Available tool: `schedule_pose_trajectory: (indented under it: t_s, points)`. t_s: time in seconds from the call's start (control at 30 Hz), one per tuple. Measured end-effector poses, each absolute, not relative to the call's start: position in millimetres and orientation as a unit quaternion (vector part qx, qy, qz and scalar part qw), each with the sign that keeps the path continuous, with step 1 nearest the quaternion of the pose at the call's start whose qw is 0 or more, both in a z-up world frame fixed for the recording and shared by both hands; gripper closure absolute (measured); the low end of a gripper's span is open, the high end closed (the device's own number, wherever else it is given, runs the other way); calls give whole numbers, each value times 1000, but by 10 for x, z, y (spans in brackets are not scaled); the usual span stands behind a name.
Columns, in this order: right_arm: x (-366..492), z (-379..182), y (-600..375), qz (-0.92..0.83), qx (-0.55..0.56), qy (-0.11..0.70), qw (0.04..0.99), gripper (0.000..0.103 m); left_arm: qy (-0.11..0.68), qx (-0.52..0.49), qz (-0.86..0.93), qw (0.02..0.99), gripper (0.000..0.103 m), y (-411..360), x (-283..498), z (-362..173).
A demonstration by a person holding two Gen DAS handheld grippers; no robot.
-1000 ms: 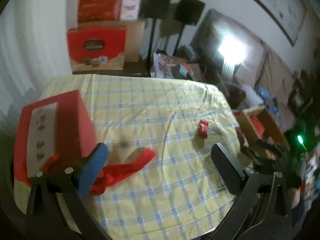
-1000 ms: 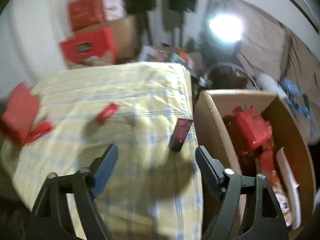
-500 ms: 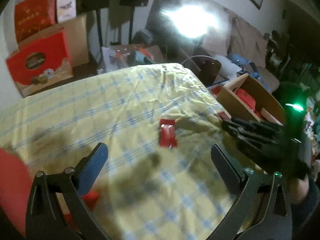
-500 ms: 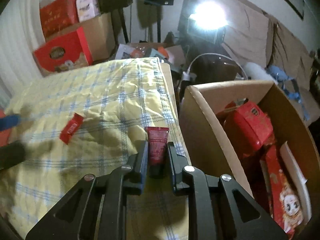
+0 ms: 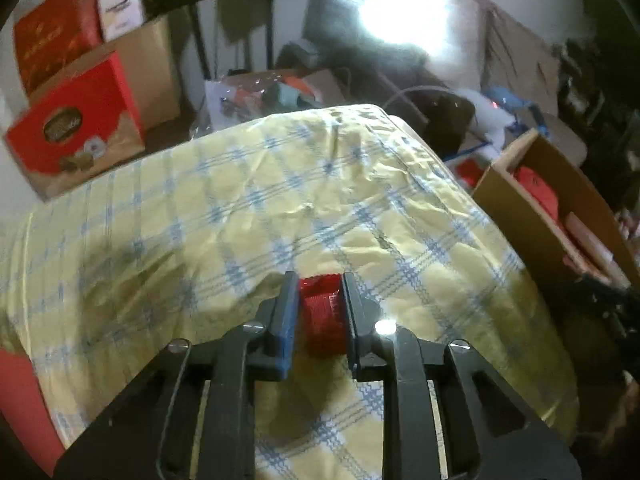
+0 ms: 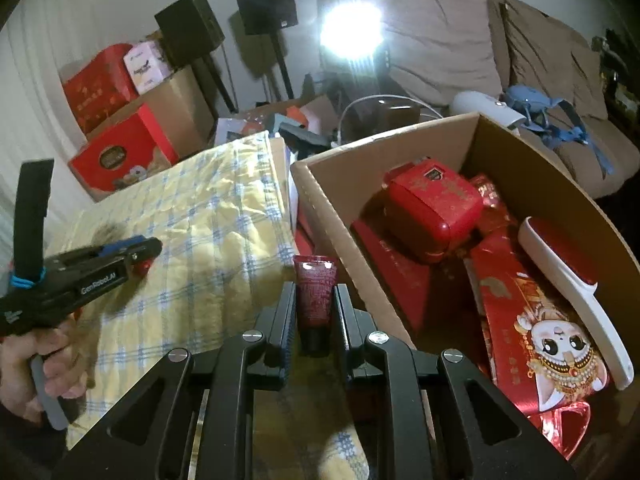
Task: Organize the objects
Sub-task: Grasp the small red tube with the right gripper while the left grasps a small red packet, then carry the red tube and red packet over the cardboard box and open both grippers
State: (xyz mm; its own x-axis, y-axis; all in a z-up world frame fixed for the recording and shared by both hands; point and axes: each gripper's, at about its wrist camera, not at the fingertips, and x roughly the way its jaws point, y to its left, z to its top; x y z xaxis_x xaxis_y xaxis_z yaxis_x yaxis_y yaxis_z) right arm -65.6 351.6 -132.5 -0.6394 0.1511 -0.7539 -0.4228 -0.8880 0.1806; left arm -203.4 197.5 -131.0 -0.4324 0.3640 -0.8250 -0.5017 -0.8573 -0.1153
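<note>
My left gripper [image 5: 318, 288] is shut on a small red packet [image 5: 322, 312] low over the yellow checked tablecloth [image 5: 240, 208]. It also shows in the right wrist view [image 6: 138, 258] at the left, held by a hand. My right gripper [image 6: 314, 292] is shut on a dark red tube [image 6: 314, 294], held above the table's right edge next to the open cardboard box [image 6: 332, 216]. The box holds a red case [image 6: 432, 208], red packages [image 6: 532, 328] and a white-edged red item [image 6: 568, 276]. The box also shows at the right in the left wrist view [image 5: 516, 216].
A large red box [image 5: 20, 400] stands at the table's near left corner. Red gift boxes [image 6: 120, 156] and cardboard cartons are stacked behind the table, with two speakers on stands [image 6: 266, 0]. A bright lamp [image 6: 352, 32] and a sofa [image 6: 520, 60] lie beyond.
My left gripper moved in and closed on the red packet on the cloth. My right gripper, closed on the tube, has lifted and moved right toward the cardboard box.
</note>
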Motion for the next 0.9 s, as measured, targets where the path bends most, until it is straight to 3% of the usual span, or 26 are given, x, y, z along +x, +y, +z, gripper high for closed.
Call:
schedule_pose_trajectory:
  t_s: [0.43,0.9]
  points:
    - [-410,-978,3366,915,-346,162,128,86,53,-436,874,209,92,1633,-1718,-833]
    - [55,-657,3648,921,-317,161,159,86,79,-370,898,227,92,2065,-1184,-146]
